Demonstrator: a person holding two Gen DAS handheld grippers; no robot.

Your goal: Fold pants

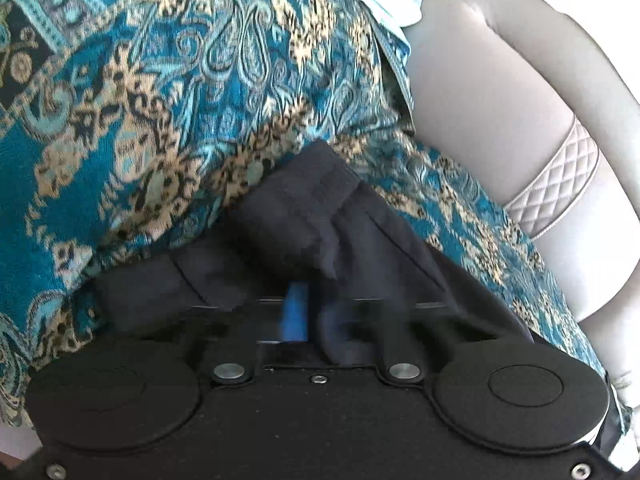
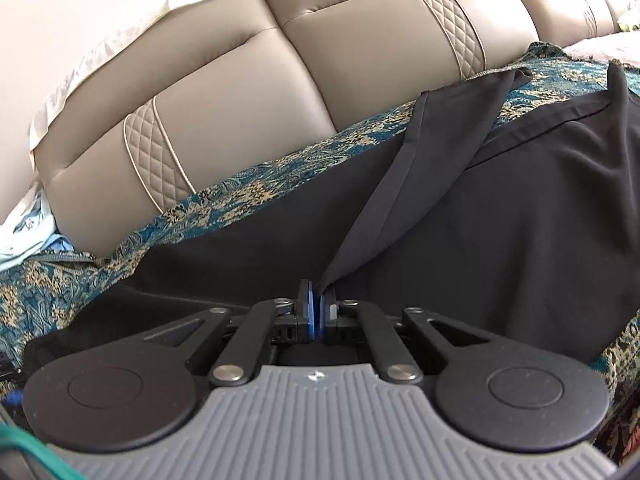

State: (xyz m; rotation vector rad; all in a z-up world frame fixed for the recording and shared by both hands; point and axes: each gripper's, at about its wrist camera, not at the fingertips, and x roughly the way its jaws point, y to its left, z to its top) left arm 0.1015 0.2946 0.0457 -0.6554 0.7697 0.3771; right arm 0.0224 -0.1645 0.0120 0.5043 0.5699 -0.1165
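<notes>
The black pants [image 2: 460,216] lie spread over a teal patterned throw [image 2: 224,200] on a sofa seat. My right gripper [image 2: 318,304] is shut on a fold of the pants, and a strip of cloth runs taut from its blue pads [image 2: 310,312] up toward the sofa back. In the left wrist view, a bunched part of the pants [image 1: 304,216] drapes over my left gripper [image 1: 308,312]. It hides most of the fingers; one blue pad [image 1: 295,312] shows, and the jaws look closed on the cloth.
The beige leather sofa back [image 2: 248,80] with quilted bands rises behind the seat, and a sofa cushion [image 1: 520,100] stands at the right of the left wrist view. A light blue cloth [image 2: 28,236] lies at the left. A white sheet [image 2: 100,40] hangs over the sofa top.
</notes>
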